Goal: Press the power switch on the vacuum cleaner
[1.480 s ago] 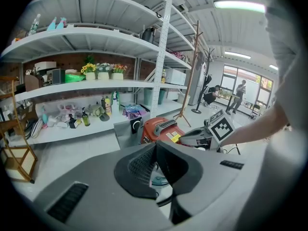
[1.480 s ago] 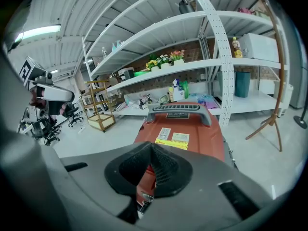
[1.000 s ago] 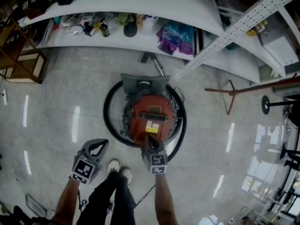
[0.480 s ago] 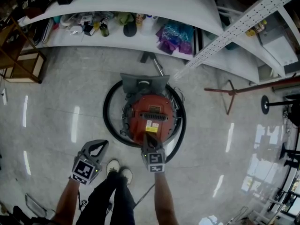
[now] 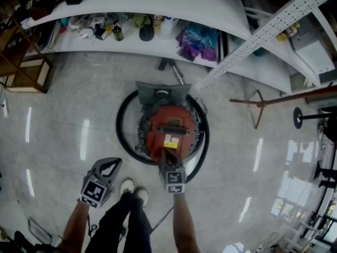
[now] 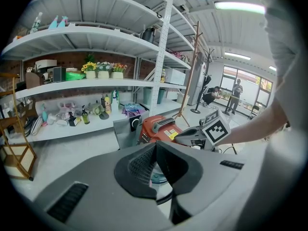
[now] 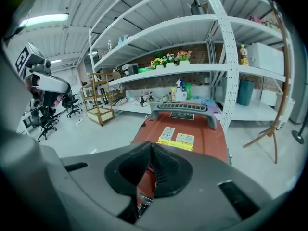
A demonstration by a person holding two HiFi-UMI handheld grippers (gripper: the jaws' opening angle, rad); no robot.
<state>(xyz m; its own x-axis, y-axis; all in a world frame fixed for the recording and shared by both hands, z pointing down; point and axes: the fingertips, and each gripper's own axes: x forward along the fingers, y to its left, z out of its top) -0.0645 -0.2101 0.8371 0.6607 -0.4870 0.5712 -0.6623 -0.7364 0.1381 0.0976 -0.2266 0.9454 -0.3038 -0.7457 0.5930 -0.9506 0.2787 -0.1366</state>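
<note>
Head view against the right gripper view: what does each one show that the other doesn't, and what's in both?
Only the head view shows the black hose looped right round the vacuum on the floor, and the person's shoes. Only the right gripper view shows the right tongs closed together with nothing between them, plus flowers on a shelf and office chairs. Both show the red vacuum with its grey handle and yellow label, and the white shelves.
</note>
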